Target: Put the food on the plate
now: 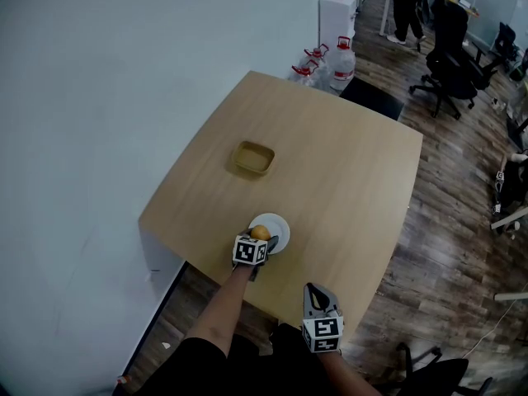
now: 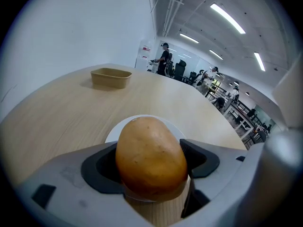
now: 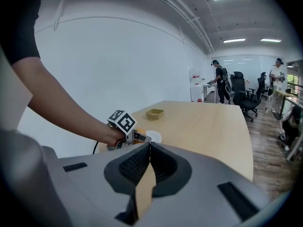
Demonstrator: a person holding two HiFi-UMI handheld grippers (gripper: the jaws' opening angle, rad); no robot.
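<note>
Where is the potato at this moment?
In the head view the potato is clamped in the left gripper, over the white plate near the table's front edge, with the tan tray farther back.

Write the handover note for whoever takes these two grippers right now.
Left hand-held gripper: shut on the brown oval potato, held over the near part of the white round plate; contact with the plate cannot be told.
Right hand-held gripper: jaws together, empty, off the near edge of the light wooden table.
Tan rectangular tray: farther back on the table, apart from the plate, looks empty.
Done: potato picked up and brought to the plate.
Left: lower it, open the left jaws, pull back.
</note>
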